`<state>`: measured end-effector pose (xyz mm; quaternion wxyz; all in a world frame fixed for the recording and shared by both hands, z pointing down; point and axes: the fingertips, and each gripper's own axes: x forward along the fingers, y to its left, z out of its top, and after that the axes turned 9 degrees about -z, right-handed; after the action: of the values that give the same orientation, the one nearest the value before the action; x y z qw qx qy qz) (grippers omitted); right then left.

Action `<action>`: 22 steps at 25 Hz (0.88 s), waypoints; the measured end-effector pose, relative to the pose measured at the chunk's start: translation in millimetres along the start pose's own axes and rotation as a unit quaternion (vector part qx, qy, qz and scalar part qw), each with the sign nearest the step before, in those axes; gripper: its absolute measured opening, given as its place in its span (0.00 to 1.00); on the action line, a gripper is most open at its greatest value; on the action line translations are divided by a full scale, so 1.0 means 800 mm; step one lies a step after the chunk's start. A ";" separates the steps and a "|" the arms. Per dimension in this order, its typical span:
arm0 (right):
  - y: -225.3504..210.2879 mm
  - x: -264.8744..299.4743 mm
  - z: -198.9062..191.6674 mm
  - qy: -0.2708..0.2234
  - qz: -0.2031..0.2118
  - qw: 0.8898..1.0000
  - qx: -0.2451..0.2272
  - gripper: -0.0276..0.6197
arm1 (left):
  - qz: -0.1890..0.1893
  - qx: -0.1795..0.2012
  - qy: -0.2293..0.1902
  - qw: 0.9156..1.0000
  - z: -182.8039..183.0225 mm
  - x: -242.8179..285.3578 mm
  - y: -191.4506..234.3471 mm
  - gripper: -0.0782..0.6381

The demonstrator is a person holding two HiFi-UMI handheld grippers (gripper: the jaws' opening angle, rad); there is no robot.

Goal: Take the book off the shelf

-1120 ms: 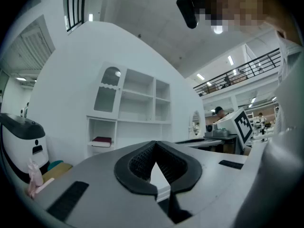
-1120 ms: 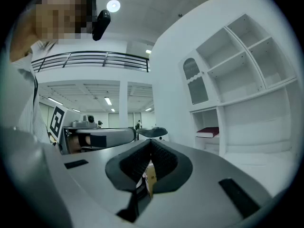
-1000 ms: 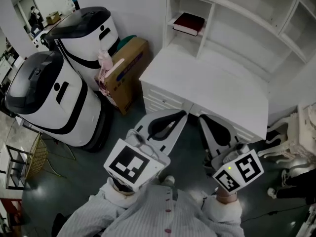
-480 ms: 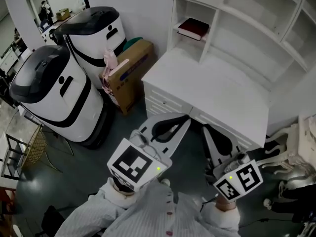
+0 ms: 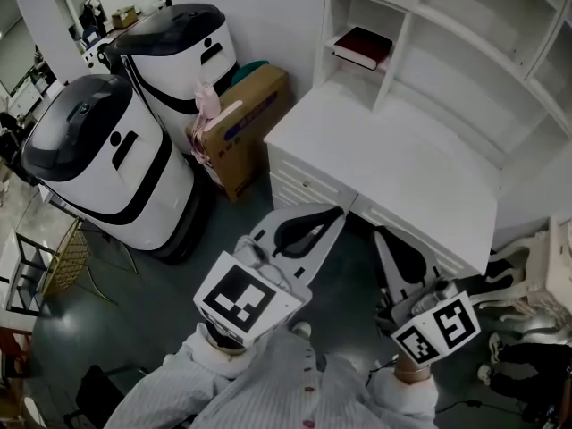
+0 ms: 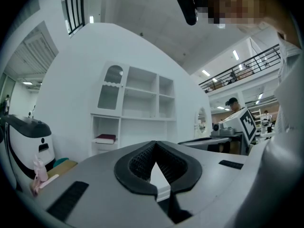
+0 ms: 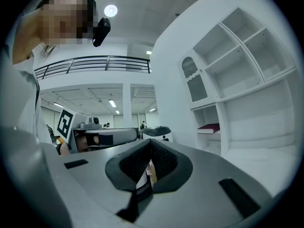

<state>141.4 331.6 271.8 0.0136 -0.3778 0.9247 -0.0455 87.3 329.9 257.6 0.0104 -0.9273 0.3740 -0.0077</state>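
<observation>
A dark red book (image 5: 364,46) lies flat in the lower left compartment of the white shelf unit (image 5: 447,34) above the white desk (image 5: 393,164). The book also shows small in the left gripper view (image 6: 105,138) and in the right gripper view (image 7: 209,128). My left gripper (image 5: 336,213) is held low in front of the desk's front edge, shut with nothing in it, far from the book. Beside it my right gripper (image 5: 379,233) is also shut and empty. In both gripper views the jaws meet tip to tip, left gripper (image 6: 154,145), right gripper (image 7: 151,142).
Two white-and-black machines (image 5: 107,164) (image 5: 183,56) stand on the floor at the left. A cardboard box (image 5: 246,123) leans against the desk's left side. A white ornate chair (image 5: 527,275) is at the right. A wicker stool (image 5: 63,262) sits at the far left.
The head view has shifted, so desk and shelf sit a little further right and lower. Both grippers hold about the same spot before the desk and stay shut.
</observation>
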 end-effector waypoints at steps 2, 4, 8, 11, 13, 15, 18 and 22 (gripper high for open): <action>-0.009 0.022 0.000 0.001 0.001 1.000 0.001 0.06 | 0.001 0.000 -0.001 1.000 -0.001 0.007 0.021 0.12; -0.017 0.045 0.002 0.001 0.000 1.000 0.003 0.06 | 0.001 0.000 -0.001 1.000 -0.002 0.014 0.046 0.12; -0.032 0.098 0.009 -0.002 -0.006 1.000 0.000 0.06 | 0.002 0.000 0.003 1.000 0.000 0.028 0.105 0.12; -0.045 0.141 0.016 -0.004 -0.012 1.000 -0.002 0.06 | -0.004 0.008 0.004 1.000 0.006 0.040 0.150 0.12; -0.053 0.171 0.022 -0.009 -0.019 1.000 -0.001 0.06 | -0.011 0.012 0.006 1.000 0.007 0.048 0.180 0.12; -0.061 0.198 0.027 -0.013 -0.026 1.000 -0.002 0.06 | -0.019 0.018 0.009 1.000 0.008 0.055 0.209 0.12; -0.069 0.235 0.032 -0.018 -0.041 0.999 -0.005 0.06 | -0.030 0.025 0.013 0.999 0.006 0.064 0.247 0.12; -0.078 0.277 0.031 -0.022 -0.059 0.998 0.000 0.06 | -0.046 0.027 0.019 0.998 -0.002 0.070 0.290 0.12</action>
<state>28.0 130.0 255.2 0.0313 -0.4326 0.9002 -0.0376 -33.4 124.1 253.6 0.0282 -0.9425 0.3311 -0.0357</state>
